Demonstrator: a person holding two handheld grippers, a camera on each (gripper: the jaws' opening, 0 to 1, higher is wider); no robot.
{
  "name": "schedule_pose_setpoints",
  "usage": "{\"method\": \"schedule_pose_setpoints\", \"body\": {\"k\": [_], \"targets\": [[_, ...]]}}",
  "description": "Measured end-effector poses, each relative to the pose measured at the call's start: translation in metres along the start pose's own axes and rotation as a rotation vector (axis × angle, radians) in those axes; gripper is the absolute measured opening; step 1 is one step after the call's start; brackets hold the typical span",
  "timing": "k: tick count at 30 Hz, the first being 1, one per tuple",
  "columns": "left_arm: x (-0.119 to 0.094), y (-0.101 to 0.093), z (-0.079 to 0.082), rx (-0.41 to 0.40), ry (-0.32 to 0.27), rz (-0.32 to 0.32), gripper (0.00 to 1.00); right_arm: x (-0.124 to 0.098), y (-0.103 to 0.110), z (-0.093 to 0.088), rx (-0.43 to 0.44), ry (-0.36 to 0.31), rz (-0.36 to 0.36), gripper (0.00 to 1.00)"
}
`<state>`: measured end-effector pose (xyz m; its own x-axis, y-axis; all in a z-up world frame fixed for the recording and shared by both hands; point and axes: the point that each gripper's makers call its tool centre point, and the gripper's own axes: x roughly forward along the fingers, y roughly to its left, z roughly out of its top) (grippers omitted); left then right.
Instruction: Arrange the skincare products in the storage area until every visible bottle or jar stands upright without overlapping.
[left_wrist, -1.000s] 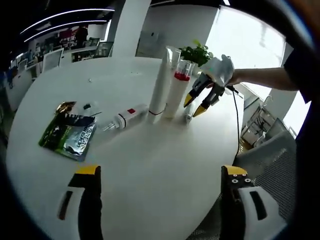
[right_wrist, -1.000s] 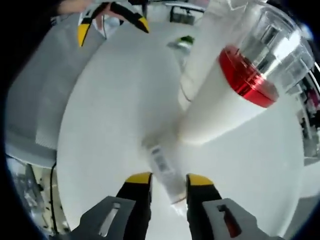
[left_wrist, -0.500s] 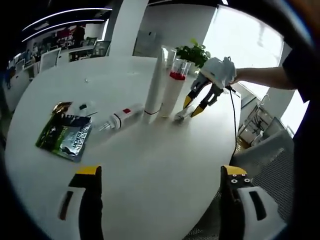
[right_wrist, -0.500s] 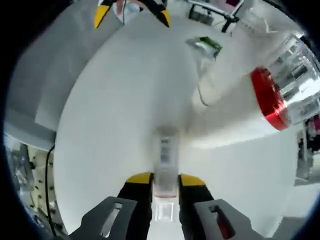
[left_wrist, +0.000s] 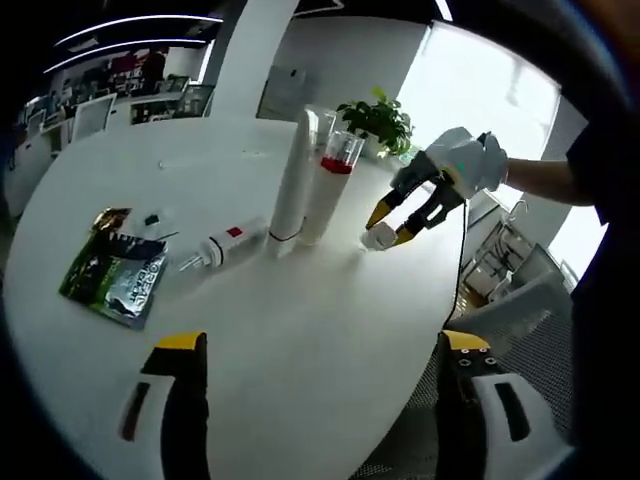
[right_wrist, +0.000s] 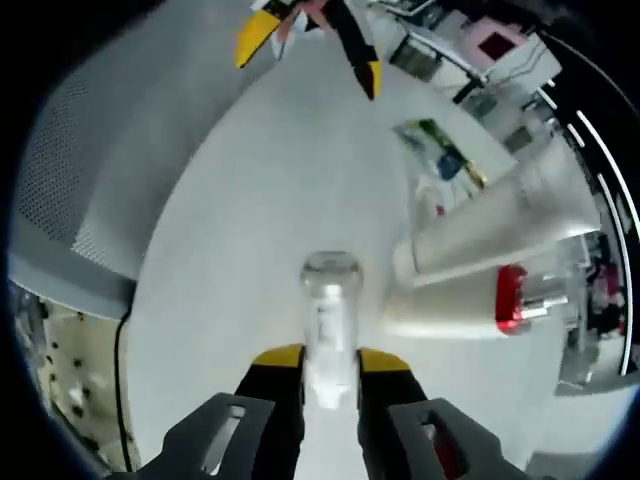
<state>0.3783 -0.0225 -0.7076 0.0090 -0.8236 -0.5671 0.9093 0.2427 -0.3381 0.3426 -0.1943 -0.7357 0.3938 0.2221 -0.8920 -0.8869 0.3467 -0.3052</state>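
In the right gripper view my right gripper (right_wrist: 330, 357) is shut on a small clear bottle (right_wrist: 330, 305), which points away from the camera over the white table (right_wrist: 250, 220). The left gripper view has that right gripper (left_wrist: 392, 226) holding the small clear bottle (left_wrist: 377, 236) just right of two upright products. These are a tall white tube (left_wrist: 290, 180) and a white bottle with a red band and clear cap (left_wrist: 326, 192). A small white bottle with a red label (left_wrist: 226, 244) lies on its side left of them. My left gripper (left_wrist: 320, 342) is open over the near table edge.
A green sachet (left_wrist: 112, 276) lies at the table's left, with small bits behind it. A potted plant (left_wrist: 378, 118) stands behind the upright products. A grey mesh chair (left_wrist: 520, 310) sits off the table's right edge. A person's sleeve (left_wrist: 600, 150) reaches in from the right.
My right gripper has shut on the small clear bottle that lay by the red-banded bottle and drawn it away from the upright pair. The left gripper stays open.
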Motion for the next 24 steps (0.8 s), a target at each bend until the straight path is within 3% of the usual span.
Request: {"method": "schedule_pose_setpoints", "body": {"k": [6, 11, 15, 19, 22, 23, 24], "targets": [[-0.001, -0.007, 0.001, -0.008, -0.003, -0.023, 0.89, -0.013, -0.001, 0.006, 0.081, -0.049, -0.042, 0.10], [-0.004, -0.016, 0.008, -0.041, -0.026, -0.054, 0.87, -0.022, -0.003, 0.021, 0.113, -0.091, -0.082, 0.10], [-0.008, -0.027, 0.023, -0.081, -0.067, -0.093, 0.87, -0.030, -0.006, 0.039, 0.106, -0.119, -0.125, 0.10], [-0.016, -0.041, 0.049, -0.147, -0.142, -0.128, 0.86, -0.035, -0.011, 0.059, 0.064, -0.110, -0.208, 0.10], [-0.021, -0.045, 0.068, -0.173, -0.201, -0.088, 0.86, -0.039, -0.015, 0.066, 0.023, -0.064, -0.277, 0.10], [-0.021, -0.046, 0.073, -0.153, -0.205, -0.055, 0.85, -0.042, -0.018, 0.074, 0.049, -0.063, -0.328, 0.10], [-0.021, -0.045, 0.074, -0.128, -0.202, -0.021, 0.84, -0.042, -0.016, 0.080, 0.053, -0.071, -0.324, 0.10]]}}
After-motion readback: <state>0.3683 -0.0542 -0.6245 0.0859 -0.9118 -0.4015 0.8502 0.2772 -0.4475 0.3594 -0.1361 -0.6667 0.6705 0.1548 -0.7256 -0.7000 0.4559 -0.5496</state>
